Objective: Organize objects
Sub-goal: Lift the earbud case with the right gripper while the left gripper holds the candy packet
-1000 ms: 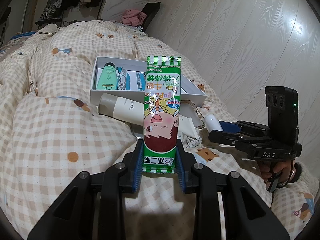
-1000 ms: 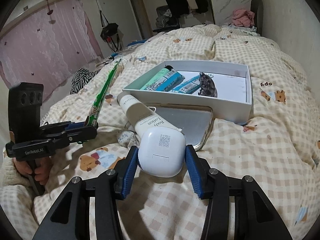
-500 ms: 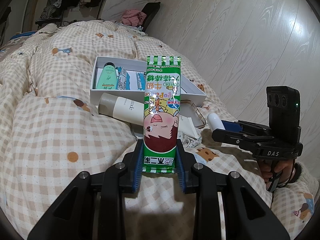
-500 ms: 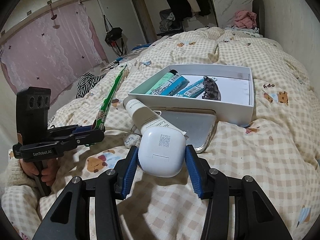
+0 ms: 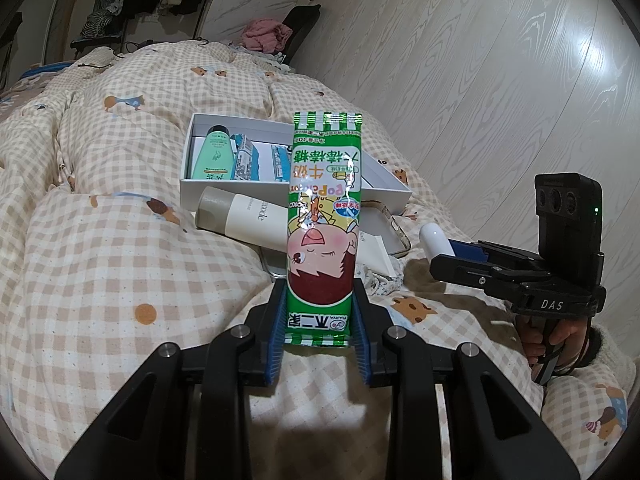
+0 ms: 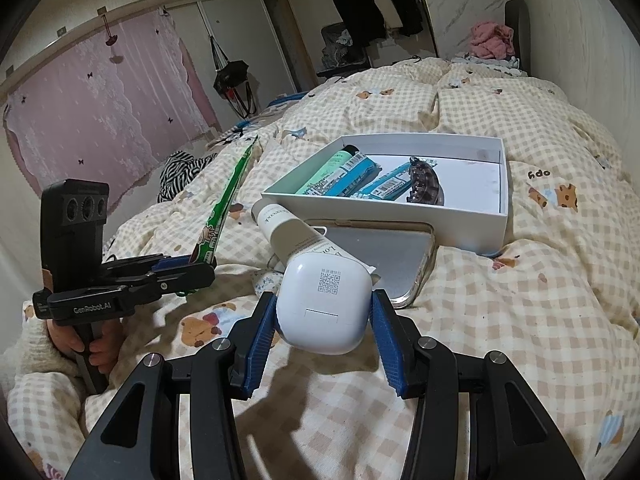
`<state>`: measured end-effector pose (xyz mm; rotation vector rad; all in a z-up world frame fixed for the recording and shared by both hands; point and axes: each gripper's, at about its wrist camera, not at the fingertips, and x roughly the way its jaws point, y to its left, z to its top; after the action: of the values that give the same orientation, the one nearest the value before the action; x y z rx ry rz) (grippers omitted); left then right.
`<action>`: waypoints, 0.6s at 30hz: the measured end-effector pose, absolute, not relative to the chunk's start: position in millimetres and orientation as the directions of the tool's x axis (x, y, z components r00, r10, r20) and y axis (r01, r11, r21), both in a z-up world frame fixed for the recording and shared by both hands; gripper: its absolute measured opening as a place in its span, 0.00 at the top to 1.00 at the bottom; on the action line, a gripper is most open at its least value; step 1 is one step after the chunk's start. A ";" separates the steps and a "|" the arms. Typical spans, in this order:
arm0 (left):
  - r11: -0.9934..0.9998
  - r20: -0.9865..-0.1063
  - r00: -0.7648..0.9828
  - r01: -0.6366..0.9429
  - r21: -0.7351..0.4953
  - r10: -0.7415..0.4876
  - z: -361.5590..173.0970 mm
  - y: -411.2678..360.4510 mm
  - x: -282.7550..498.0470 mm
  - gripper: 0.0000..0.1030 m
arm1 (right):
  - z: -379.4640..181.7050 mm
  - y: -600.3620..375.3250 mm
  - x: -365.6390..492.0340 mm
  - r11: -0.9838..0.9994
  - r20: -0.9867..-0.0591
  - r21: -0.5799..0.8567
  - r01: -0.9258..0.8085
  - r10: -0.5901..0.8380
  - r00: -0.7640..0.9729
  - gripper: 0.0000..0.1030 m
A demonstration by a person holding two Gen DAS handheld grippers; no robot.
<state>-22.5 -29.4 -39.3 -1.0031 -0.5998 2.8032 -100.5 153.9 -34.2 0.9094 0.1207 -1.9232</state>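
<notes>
Right wrist cam: my right gripper (image 6: 324,320) squeezes the round white case (image 6: 324,304), left gripper (image 5: 319,320) pinches the candy pack (image 5: 322,232) w/ 2 pads, either may slip.

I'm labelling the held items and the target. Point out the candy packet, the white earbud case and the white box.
candy packet (image 5: 322,248), left wrist view, middle of its printed front.
white earbud case (image 6: 326,300), right wrist view, its top face.
white box (image 6: 384,214), right wrist view, near wall.

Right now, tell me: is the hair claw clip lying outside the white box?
No: the dark hair claw clip lies inside the white box, beside the blue packets.
</notes>
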 end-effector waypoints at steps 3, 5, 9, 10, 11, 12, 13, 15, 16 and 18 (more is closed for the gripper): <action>-0.916 -0.586 -0.778 0.032 -0.399 0.228 -39.8 -29.0 -23.3 0.70 | -34.3 156.8 -100.6 -0.520 -0.627 0.292 0.803 -0.738 -0.250 0.55; -0.916 -0.582 -0.780 0.029 -0.400 0.230 -39.5 -28.8 -23.3 0.70 | -34.3 158.2 -100.4 -0.515 -0.620 0.297 0.804 -0.744 -0.248 0.55; -0.916 -0.578 -0.782 0.025 -0.401 0.232 -38.4 -28.7 -22.5 0.70 | -34.5 160.9 -100.8 -0.508 -0.609 0.303 0.806 -0.754 -0.246 0.55; -0.915 -0.576 -0.783 0.024 -0.402 0.233 -38.0 -28.7 -22.1 0.70 | -34.6 161.4 -100.9 -0.508 -0.607 0.305 0.805 -0.755 -0.247 0.55; -0.915 -0.574 -0.785 0.023 -0.402 0.233 -37.7 -28.5 -22.0 0.70 | -34.5 162.1 -101.0 -0.509 -0.604 0.306 0.805 -0.757 -0.249 0.55; -0.915 -0.573 -0.786 0.022 -0.402 0.233 -37.3 -29.0 -21.5 0.70 | -34.3 163.0 -101.2 -0.508 -0.601 0.308 0.804 -0.760 -0.249 0.55; -0.915 -0.570 -0.787 0.019 -0.403 0.235 -36.9 -29.2 -21.2 0.70 | -33.8 164.4 -101.6 -0.503 -0.594 0.315 0.805 -0.766 -0.246 0.55; -0.915 -0.566 -0.790 0.015 -0.402 0.236 -36.1 -28.4 -20.3 0.70 | -33.1 166.8 -101.9 -0.497 -0.585 0.323 0.805 -0.774 -0.243 0.55; -0.915 -0.564 -0.791 0.014 -0.403 0.237 -35.5 -29.0 -19.7 0.70 | -32.5 168.4 -101.8 -0.493 -0.579 0.327 0.806 -0.779 -0.241 0.55; -0.914 -0.557 -0.794 0.006 -0.405 0.242 -34.3 -28.7 -18.8 0.70 | -32.1 170.9 -101.4 -0.486 -0.571 0.330 0.809 -0.785 -0.239 0.55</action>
<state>-18.8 -28.7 -34.3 -0.9491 -0.5952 2.7985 -101.4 170.9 -32.1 0.8487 0.0407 -1.8980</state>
